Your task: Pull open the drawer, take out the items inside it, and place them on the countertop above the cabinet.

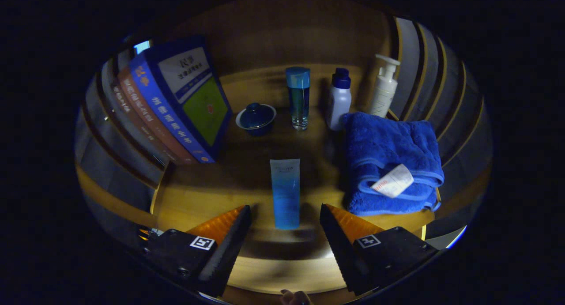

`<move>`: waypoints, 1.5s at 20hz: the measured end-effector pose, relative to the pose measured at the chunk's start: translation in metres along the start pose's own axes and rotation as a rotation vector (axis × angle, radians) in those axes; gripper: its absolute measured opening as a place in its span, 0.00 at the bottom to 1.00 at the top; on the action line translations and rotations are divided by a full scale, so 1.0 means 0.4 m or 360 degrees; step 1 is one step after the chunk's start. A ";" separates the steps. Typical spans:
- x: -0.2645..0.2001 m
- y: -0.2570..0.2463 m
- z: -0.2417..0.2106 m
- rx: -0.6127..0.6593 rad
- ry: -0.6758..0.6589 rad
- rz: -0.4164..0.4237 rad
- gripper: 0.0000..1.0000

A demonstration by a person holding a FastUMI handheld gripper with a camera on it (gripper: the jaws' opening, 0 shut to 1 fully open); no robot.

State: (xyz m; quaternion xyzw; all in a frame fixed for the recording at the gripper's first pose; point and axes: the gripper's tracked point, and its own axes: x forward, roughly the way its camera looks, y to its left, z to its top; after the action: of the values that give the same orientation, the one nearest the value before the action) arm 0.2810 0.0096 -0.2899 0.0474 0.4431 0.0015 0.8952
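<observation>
Gripper view: my gripper (286, 225) is spread wide, nothing pinched, fingers either side of the near end of a flat blue-and-white plastic squeeze tube (285, 192). Tube lies lengthwise on the wooden bench (207, 194), pointing away from me, its near end just reaching between the fingertips. Can't tell if fingers touch it; looks like a gap on both sides.

Handling guess: tube is light, soft-walled, smooth plastic, so prob slippery and will squash if pinched hard. Best hold is across its narrow width near the middle or the stiffer cap end, not the flat crimped end. Which end is the cap I can't tell, too dim.

Beyond it, w/ space between:
- tall clear glass bottle w/ blue cap (298, 97), upright; likely fragile and tippy
- small dark blue lidded ceramic bowl (256, 118) to its left
- white plastic bottle w/ dark blue cap (339, 101)
- white pump dispenser bottle (384, 86), near the back right
- folded blue terry towel w/ white tag (390, 163), right of the tube; soft, bulky
- leaning row of blue and brown books (176, 106) on the left

No drawer visible, so task stage is unclear.
</observation>
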 end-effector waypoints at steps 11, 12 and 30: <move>-0.358 0.003 -0.122 -0.0043 -0.0601 0.0079 1.00; -0.375 -0.003 -0.141 -0.0033 -0.0642 0.0080 1.00; -0.264 -0.063 -0.614 0.0005 -0.0759 0.0007 1.00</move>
State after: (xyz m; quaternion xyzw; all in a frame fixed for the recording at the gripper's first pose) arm 0.0208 0.0002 -0.3563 0.0487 0.2190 -0.0086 0.9745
